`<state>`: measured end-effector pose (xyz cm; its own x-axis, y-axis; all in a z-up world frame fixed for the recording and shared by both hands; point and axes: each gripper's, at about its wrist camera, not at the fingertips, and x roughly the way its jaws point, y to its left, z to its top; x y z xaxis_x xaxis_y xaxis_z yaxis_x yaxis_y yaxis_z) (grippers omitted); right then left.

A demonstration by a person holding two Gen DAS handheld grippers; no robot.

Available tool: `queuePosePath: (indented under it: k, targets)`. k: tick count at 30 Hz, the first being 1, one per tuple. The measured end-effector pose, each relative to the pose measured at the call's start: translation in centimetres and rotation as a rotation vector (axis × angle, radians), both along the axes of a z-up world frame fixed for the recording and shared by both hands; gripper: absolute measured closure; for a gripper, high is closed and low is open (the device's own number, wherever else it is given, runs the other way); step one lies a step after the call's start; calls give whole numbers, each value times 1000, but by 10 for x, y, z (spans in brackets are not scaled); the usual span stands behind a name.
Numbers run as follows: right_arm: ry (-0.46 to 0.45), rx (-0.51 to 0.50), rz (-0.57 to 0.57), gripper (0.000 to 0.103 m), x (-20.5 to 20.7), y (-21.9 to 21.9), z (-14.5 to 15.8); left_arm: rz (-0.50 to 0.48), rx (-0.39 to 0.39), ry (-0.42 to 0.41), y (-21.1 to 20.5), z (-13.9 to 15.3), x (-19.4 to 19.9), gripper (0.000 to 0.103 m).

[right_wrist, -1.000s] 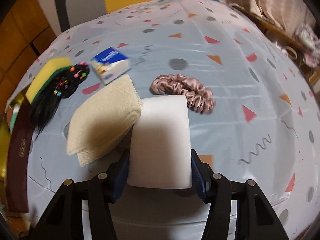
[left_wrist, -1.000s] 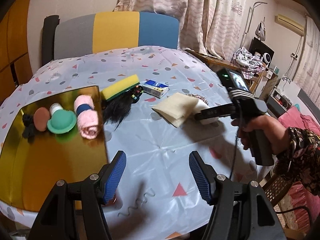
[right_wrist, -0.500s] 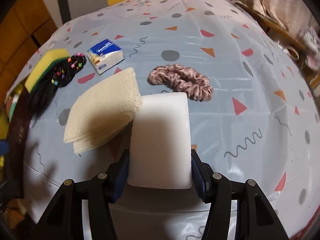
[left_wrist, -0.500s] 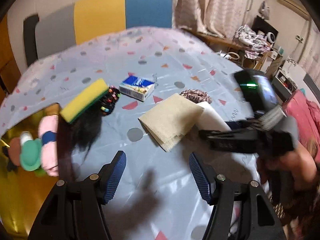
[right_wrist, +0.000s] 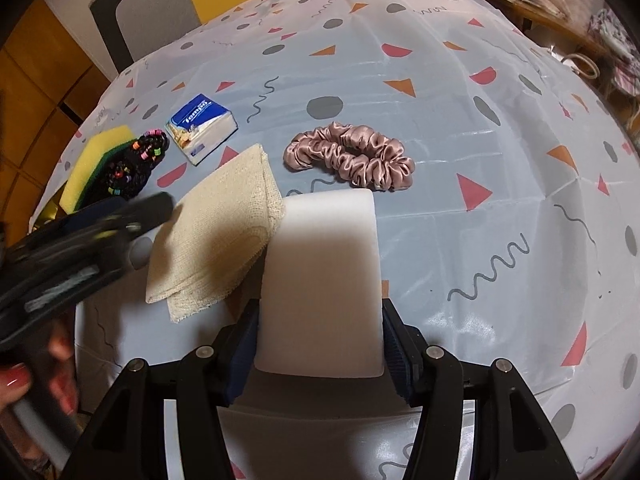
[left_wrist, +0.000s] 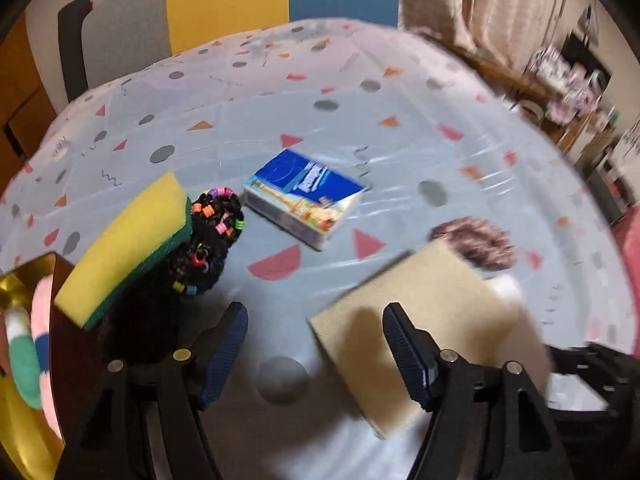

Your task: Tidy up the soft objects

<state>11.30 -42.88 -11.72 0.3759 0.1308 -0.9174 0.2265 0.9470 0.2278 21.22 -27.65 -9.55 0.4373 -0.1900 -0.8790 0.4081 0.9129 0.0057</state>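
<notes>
Since the earlier picture the left tongs have travelled away from the gold tray and across the worktop toward the folded beige cloth; the tray with its pink roll now shows only at the left edge of the left wrist view, and the jaws have just been opening, with nothing between them. The cloth lies flat on the worktop, just in front of these tongs and a little to their right, so that the right blue pad already stands over its near corner; its long axis runs diagonally, from near-left to far-right. The left tongs are the free ones and the nearer to it, so I judge the cloth is the next thing to be taken, and the tongs must shift a little to the right to straddle its edge. The right tongs are closed on the white foam block, which touches the right side of the cloth. Farther off lie the pink satin scrunchie, the blue tissue pack, the black beaded hairpiece and the yellow-green sponge. The worktop wears a pale blue cover with coloured shapes; behind it are a striped chair and curtains.
</notes>
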Motion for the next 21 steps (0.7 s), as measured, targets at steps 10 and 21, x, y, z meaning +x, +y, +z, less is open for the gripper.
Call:
queuePosePath:
  k: [10, 21]
  targets:
    - [-51, 7, -168, 46, -9, -33, 11, -101, 4, 9, 3, -15, -37, 32]
    - [-28, 136, -325, 46, -16, -64, 3, -338, 13, -123, -32, 3, -55, 18]
